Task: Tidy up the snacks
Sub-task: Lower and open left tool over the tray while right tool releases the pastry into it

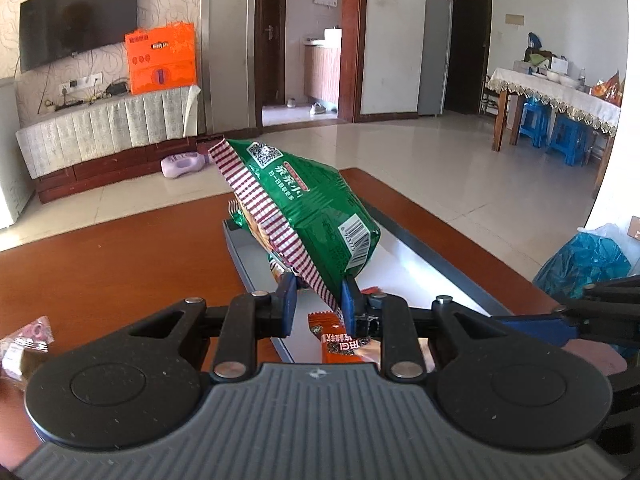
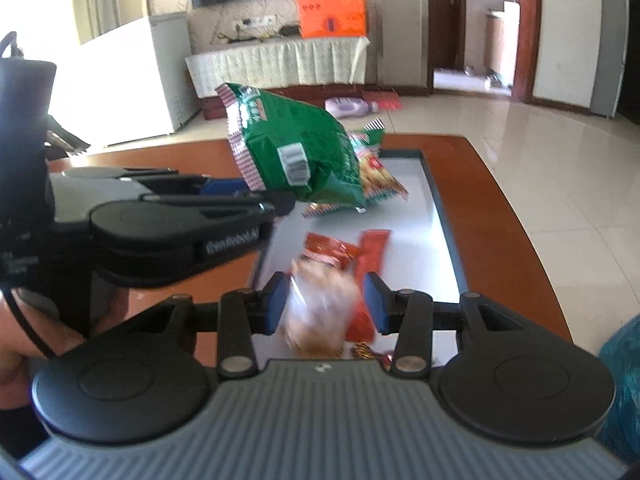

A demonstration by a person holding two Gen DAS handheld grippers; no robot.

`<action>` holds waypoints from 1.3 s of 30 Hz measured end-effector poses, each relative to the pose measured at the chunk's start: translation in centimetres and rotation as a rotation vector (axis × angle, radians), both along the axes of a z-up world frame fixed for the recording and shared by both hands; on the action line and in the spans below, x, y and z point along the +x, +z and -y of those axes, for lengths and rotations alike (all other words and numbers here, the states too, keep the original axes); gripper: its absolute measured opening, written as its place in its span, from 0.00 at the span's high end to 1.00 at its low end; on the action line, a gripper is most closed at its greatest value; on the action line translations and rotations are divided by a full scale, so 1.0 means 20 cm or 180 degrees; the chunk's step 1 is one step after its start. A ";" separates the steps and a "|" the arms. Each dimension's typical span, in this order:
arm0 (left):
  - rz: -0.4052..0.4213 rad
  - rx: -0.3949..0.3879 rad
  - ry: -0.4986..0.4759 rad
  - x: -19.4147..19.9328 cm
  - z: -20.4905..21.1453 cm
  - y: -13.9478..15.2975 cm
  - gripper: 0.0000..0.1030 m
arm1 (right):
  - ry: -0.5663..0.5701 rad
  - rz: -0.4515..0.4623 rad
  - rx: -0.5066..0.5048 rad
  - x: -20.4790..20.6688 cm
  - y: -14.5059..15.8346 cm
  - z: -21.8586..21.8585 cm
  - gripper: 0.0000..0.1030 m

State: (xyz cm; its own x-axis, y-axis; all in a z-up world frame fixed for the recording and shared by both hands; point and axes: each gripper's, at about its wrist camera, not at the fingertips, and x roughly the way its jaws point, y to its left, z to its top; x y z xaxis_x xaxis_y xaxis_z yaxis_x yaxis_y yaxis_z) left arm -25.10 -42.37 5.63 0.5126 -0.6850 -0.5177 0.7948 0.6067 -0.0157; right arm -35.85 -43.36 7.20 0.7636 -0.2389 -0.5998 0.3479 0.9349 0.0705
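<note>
My left gripper (image 1: 318,300) is shut on the checkered seam of a green snack bag (image 1: 316,208), which hangs tilted above the grey tray (image 1: 420,244) on the brown table. In the right wrist view that left gripper (image 2: 260,196) reaches in from the left with the green snack bag (image 2: 296,148) over the tray (image 2: 440,216). A second green bag (image 2: 372,176) lies at the tray's far end. Red packets (image 2: 332,250) lie in its middle. My right gripper (image 2: 326,306) is shut on a blurred clear packet of brownish snacks (image 2: 320,312) above the tray's near end.
A small pinkish packet (image 1: 24,344) lies on the table (image 1: 120,248) at the left. A blue plastic bag (image 1: 580,260) sits beyond the table's right edge. An orange-red packet (image 1: 340,344) lies under the left gripper. A hand (image 2: 16,340) holds the left gripper.
</note>
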 end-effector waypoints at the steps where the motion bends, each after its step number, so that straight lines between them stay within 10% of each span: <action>1: -0.0027 0.0007 0.0006 0.02 0.02 -0.02 0.74 | -0.0005 0.0009 0.0002 0.00 0.00 0.00 0.56; 33: -0.0365 0.0348 -0.0233 0.26 0.37 -0.26 0.71 | -0.0050 -0.0186 0.0021 0.08 -0.05 0.02 0.56; 39: -0.0383 0.0365 -0.0073 0.30 0.33 -0.28 0.39 | -0.0007 -0.0243 -0.0086 0.11 -0.08 0.00 0.56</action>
State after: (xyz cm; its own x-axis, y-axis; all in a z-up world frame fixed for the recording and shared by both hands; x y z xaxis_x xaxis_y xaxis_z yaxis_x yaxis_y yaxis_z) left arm -19.16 -49.02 0.12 0.4270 -0.6287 -0.6499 0.8051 0.5916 -0.0434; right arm -33.60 -43.39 5.51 0.7153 -0.2574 -0.6497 0.3533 0.9353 0.0185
